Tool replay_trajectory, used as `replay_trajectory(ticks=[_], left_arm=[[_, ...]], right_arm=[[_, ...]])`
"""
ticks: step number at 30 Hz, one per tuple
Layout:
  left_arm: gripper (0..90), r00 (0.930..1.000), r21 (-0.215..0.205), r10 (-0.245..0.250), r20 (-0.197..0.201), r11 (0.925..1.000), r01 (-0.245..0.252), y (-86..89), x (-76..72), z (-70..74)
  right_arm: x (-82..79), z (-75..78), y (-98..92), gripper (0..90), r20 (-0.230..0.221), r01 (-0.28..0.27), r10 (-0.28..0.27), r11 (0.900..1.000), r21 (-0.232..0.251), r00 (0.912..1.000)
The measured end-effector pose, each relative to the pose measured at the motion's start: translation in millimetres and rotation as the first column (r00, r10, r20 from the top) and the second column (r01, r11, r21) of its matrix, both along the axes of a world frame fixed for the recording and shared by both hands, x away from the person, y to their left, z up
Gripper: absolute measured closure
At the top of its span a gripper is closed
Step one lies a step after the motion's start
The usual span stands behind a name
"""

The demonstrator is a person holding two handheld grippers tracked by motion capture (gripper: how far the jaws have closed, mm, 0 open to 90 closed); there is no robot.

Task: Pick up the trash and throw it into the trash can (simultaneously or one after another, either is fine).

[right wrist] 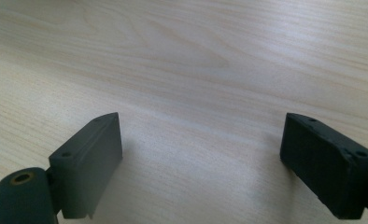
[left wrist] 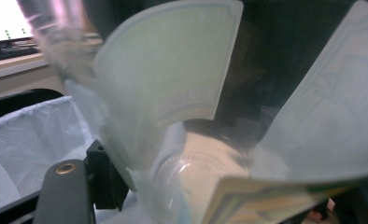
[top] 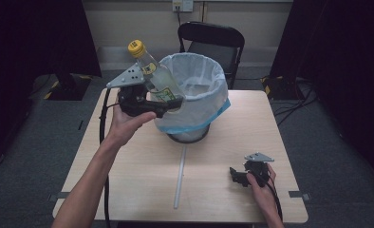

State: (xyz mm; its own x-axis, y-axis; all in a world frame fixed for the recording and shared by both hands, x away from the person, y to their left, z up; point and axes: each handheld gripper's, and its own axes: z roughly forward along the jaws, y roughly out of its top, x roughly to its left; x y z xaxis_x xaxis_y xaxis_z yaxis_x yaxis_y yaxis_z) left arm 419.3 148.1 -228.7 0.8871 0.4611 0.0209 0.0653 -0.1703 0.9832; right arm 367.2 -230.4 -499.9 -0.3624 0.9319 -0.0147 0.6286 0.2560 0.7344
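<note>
1. while your left hand-held gripper (top: 168, 102) is clamped on the clear bottle (top: 157, 78), a little left of centre in the upper half of the high view, the bottle leans with its yellow cap (top: 136, 48) up and to the left and its base at the near-left rim of the lined bin (top: 212, 71). the grip sits low on the body, so the heavy neck end could swing and pivot the bottle out of the jaws.
2. if you let go now, i judge the base may catch the rim rather than clear it. the bottle could tip back onto the surface (top: 223, 156), or drag the liner's blue edge (top: 194, 127) down.
3. in the left gripper view the label (left wrist: 173, 60) curls away from the glass (left wrist: 196, 163). if the jaws press on that loose label and not on the glass, expect slipping.
4. your right hand-held gripper (top: 239, 175) rests on the surface in the lower right of the high view, jaws apart with nothing between them, well clear of the bin.
5. a pale strip (top: 180, 178) runs down the surface from the bin toward the bottom edge, out of your path.
6. a black folding chair (top: 213, 40) stands behind the bin at the top centre, and dark curtains close both sides. nothing blocks the bin's mouth.
</note>
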Motion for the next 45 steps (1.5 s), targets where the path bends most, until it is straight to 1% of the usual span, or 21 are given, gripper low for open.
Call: replay_trajectory(ticks=[2, 4, 6, 10, 12, 14, 19, 21, 27, 28, 29, 30, 35, 36, 37, 38, 41, 42, 43, 44, 45], left_arm=[[28.1, 1.0, 0.0, 0.003, 0.0, 1.0, -0.003, -1.2, 5.4, 3.1], [28.1, 0.9999, 0.026, 0.008, 0.01, 0.9996, -0.008, -3.0, 12.2, 6.8], [28.1, 1.0, 0.017, 0.006, 0.0, 0.9998, -0.006, -5.6, 22.5, 8.0], [28.1, 0.9998, 0.031, 0.021, 0.005, 0.9993, -0.021, -9.7, 30.6, 7.9], [28.1, 0.9988, 0.027, 0.049, 0.003, 0.9985, -0.049, -12.6, 38.8, 8.1], [28.2, 0.999, 0.027, 0.045, 0.003, 0.9986, -0.045, -13.2, 42.4, 8.6], [28.1, 0.9971, 0.037, 0.076, -0.006, 0.9964, -0.076, -19.3, 56.4, 10.4], [28.1, 0.9974, 0.036, 0.072, -0.011, 0.9968, -0.072, -21.1, 61.7, 11.1], [28.1, 0.9947, 0.057, 0.097, -0.035, 0.9938, -0.095, -26.8, 78.1, 11.2], [28.1, 0.9933, 0.082, 0.108, -0.041, 0.9911, -0.104, -30.4, 83.0, 11.6], [28.1, 0.9933, 0.082, 0.108, -0.041, 0.9911, -0.104, -30.4, 83.0, 11.6], [28.0, 0.9917, 0.108, 0.121, -0.043, 0.9874, -0.116, -33.4, 87.8, 11.3], [28.0, 0.9901, 0.121, 0.127, -0.061, 0.9856, -0.119, -36.4, 96.8, 8.7], [28.0, 0.9907, 0.12, 0.111, -0.078, 0.9876, -0.102, -36.9, 100.0, 8.5], [27.8, 0.9907, 0.12, 0.111, -0.078, 0.9876, -0.102, -36.9, 100.0, 8.5], [27.6, 0.9891, 0.135, 0.129, -0.071, 0.9837, -0.119, -38.3, 101.9, 9.7], [27.9, 0.9896, 0.118, 0.122, -0.076, 0.9866, -0.113, -37.9, 103.5, 12.7], [34.2, 0.9918, 0.08, 0.105, -0.073, 0.9919, -0.099, -35.8, 103.3, 16.8], [39.9, 0.9918, 0.08, 0.105, -0.073, 0.9919, -0.099, -35.8, 103.3, 16.8], [35.8, 0.9923, 0.05, 0.101, -0.072, 0.994, -0.097, -34.1, 100.9, 22.1], [33.1, 0.9923, 0.05, 0.101, -0.072, 0.994, -0.097, -34.1, 100.9, 22.1]], right_arm=[[0.0, 0.0, 0.0, 12.0, 0.0, -0.001, 0.001, 1.0, 0.0, 1.0], [0.0, 0.0, 0.0, 12.0, 0.0, -0.001, 0.001, 1.0, 0.0, 1.0], [0.0, 0.0, -0.1, 12.1, 0.001, -0.002, 0.002, 1.0, -0.001, 1.0], [0.0, 0.0, -0.1, 12.1, 0.001, -0.002, 0.002, 1.0, 0.0, 1.0], [0.0, 0.0, 0.0, 12.1, 0.0, -0.001, 0.001, 1.0, 0.0, 1.0], [-0.1, 0.0, 0.1, 12.0, -0.001, -0.001, 0.001, 1.0, 0.001, 1.0], [-0.1, 0.0, 0.0, 12.1, -0.001, -0.001, 0.001, 1.0, 0.001, 1.0], [-0.1, 0.0, 0.1, 12.1, -0.001, 0.0, 0.0, 1.0, 0.001, 1.0], [-0.1, 0.0, 0.1, 12.0, -0.001, 0.0, 0.0, 1.0, 0.001, 1.0], [-0.1, 0.0, 0.0, 12.0, -0.001, 0.0, 0.0, 1.0, 0.001, 1.0], [-0.1, 0.0, 0.0, 12.0, -0.001, 0.0, 0.0, 1.0, 0.001, 1.0], [-0.1, 0.0, 0.1, 12.0, -0.001, -0.001, 0.001, 1.0, 0.001, 1.0], [-0.1, 0.0, 0.1, 12.0, -0.001, -0.001, 0.001, 1.0, 0.001, 1.0], [-0.1, 0.1, 0.1, 12.1, -0.001, 0.0, 0.0, 1.0, 0.001, 1.0], [-0.1, 0.1, 0.1, 12.1, -0.001, 0.0, 0.0, 1.0, 0.001, 1.0], [-0.2, 0.0, 0.1, 12.0, -0.001, -0.001, 0.001, 1.0, 0.001, 1.0], [-0.1, 0.0, 0.0, 12.1, -0.001, -0.001, 0.001, 1.0, 0.0, 1.0], [-0.1, 0.0, 0.2, 12.1, -0.001, 0.001, -0.001, 1.0, 0.002, 1.0], [-0.1, 0.0, 0.2, 12.1, -0.001, 0.001, -0.001, 1.0, 0.002, 1.0], [-0.1, 0.0, 0.2, 12.0, -0.001, 0.001, -0.001, 1.0, 0.002, 1.0], [-0.1, 0.0, 0.2, 12.0, -0.001, 0.001, -0.001, 1.0, 0.002, 1.0]])
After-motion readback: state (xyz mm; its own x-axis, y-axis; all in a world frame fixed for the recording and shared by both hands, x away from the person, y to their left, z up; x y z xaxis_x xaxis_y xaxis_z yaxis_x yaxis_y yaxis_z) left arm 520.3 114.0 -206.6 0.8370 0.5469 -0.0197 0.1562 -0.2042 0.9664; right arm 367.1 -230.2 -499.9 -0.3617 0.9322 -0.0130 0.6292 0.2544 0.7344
